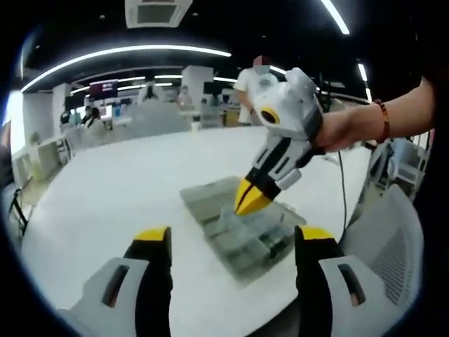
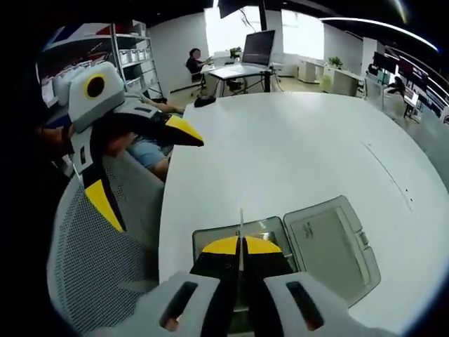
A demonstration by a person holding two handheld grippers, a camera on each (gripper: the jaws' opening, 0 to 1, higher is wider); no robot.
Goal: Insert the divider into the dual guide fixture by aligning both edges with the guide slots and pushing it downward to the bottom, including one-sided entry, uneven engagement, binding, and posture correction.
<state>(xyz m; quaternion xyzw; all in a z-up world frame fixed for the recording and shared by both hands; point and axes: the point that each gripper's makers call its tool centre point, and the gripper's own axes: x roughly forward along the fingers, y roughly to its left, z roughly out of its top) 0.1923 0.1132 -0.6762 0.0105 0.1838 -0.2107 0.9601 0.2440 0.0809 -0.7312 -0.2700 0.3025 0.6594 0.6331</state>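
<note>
The divider (image 2: pixel 240 235) is a thin clear plate seen edge-on in the right gripper view, rising as a pale vertical line from between the yellow tips of the right gripper (image 2: pixel 240 247) at lower centre of the frame; the fingers are pressed together on its lower part. Directly beyond it lies the dual guide fixture (image 2: pixel 242 230), a clear open case on the white table (image 2: pixel 295 147), with its hinged lid (image 2: pixel 330 246) folded flat toward the lower right.

In the left gripper view the right gripper (image 1: pixel 251 203) comes in from the upper right, held by a hand (image 1: pixel 344 130), its tips pointing down into the case (image 1: pixel 242 228) at centre frame; the plate itself is too clear to pick out there. The left gripper (image 1: pixel 231 246) hangs at the bottom of that frame with its fingers wide apart, holding nothing, near the case but short of it.

The coming move seems to turn on one thing: the plate's plane must line up with both guide slots, so its two side edges enter together. The slots themselves cannot be made out, so whether it sits square or skewed is unclear. The right gripper is the nearer and does the pushing
</note>
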